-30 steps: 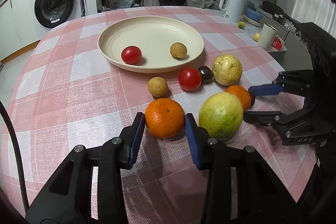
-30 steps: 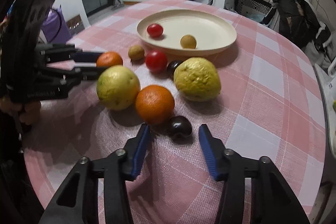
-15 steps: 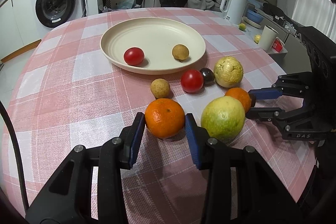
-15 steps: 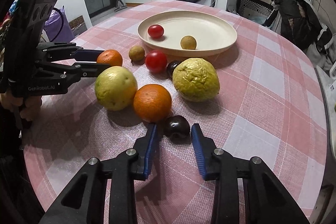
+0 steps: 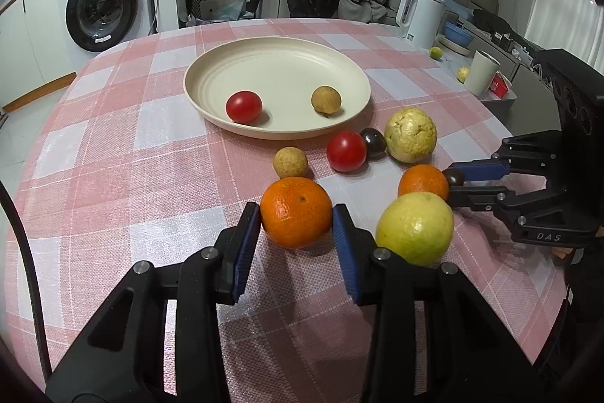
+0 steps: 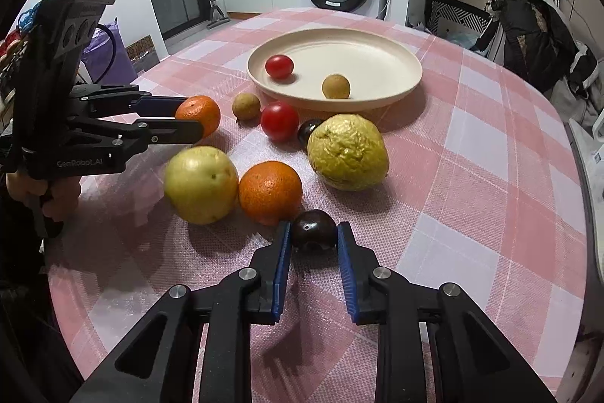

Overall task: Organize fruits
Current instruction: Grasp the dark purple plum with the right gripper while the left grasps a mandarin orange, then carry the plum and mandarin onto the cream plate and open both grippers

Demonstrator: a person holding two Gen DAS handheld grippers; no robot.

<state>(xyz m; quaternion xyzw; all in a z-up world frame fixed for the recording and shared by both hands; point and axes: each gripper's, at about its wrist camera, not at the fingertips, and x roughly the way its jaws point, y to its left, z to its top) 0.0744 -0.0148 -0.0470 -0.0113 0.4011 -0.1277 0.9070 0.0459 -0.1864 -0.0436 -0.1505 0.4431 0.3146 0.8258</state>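
While plum [image 6: 314,228] shows, hand [image 6: 37,191] visible

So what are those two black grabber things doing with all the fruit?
A person is sorting fruit onto the cream plate. The left gripper is closed on an orange, and the right gripper is closed on a small dark fruit; both still sit on the checked tablecloth. The plate holds one red tomato and one small brown fruit. The other fruits wait on the cloth.
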